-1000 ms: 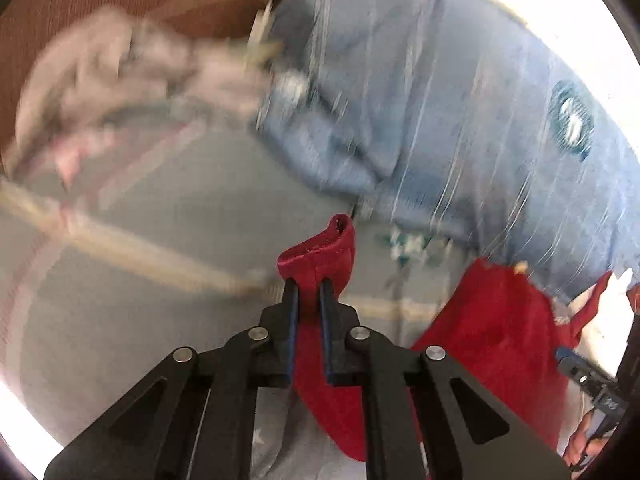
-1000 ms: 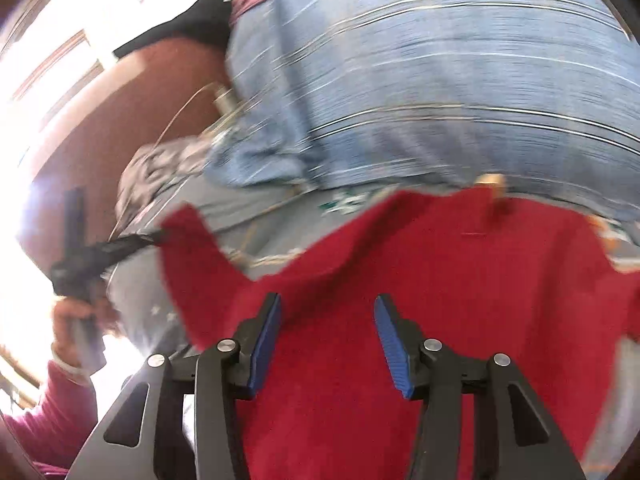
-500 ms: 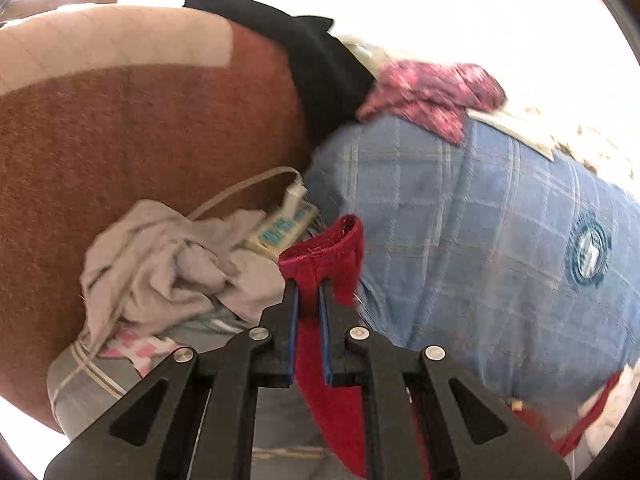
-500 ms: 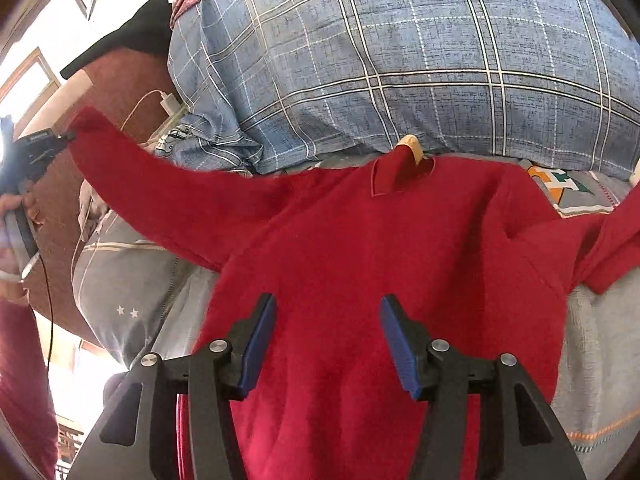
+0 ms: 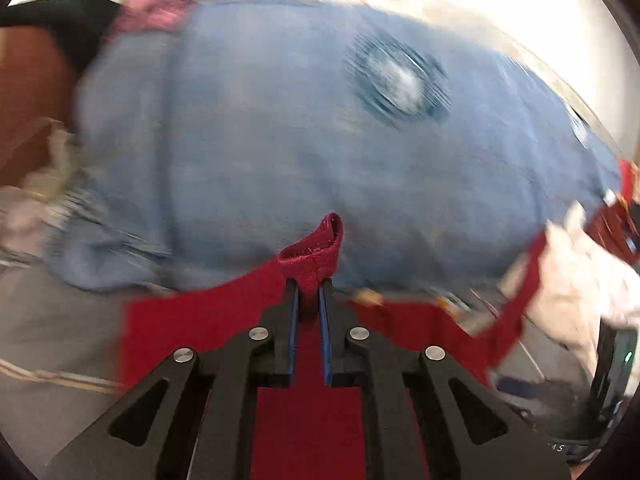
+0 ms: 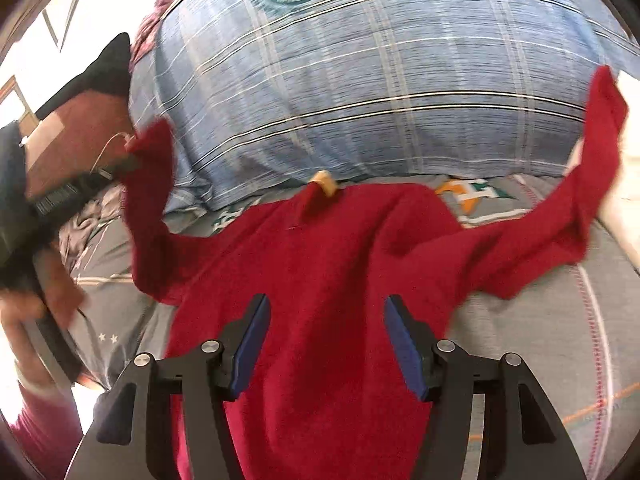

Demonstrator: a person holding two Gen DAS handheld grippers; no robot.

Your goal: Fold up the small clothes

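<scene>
the red sweater (image 6: 320, 280) lies spread on the bed (image 6: 560, 340), its collar toward the blue plaid pillow (image 6: 360, 80). the left tongs (image 5: 308, 296) are clenched on the cuff of one sleeve (image 5: 312, 256), which bunches up between the blue pads. the right tongs (image 6: 324, 340) hover over the sweater body, jaws opening, with cloth below them but none pinched. the other sleeve (image 6: 580, 184) lies stretched out toward the pillow's edge. the left wrist view is blurred.
</scene>
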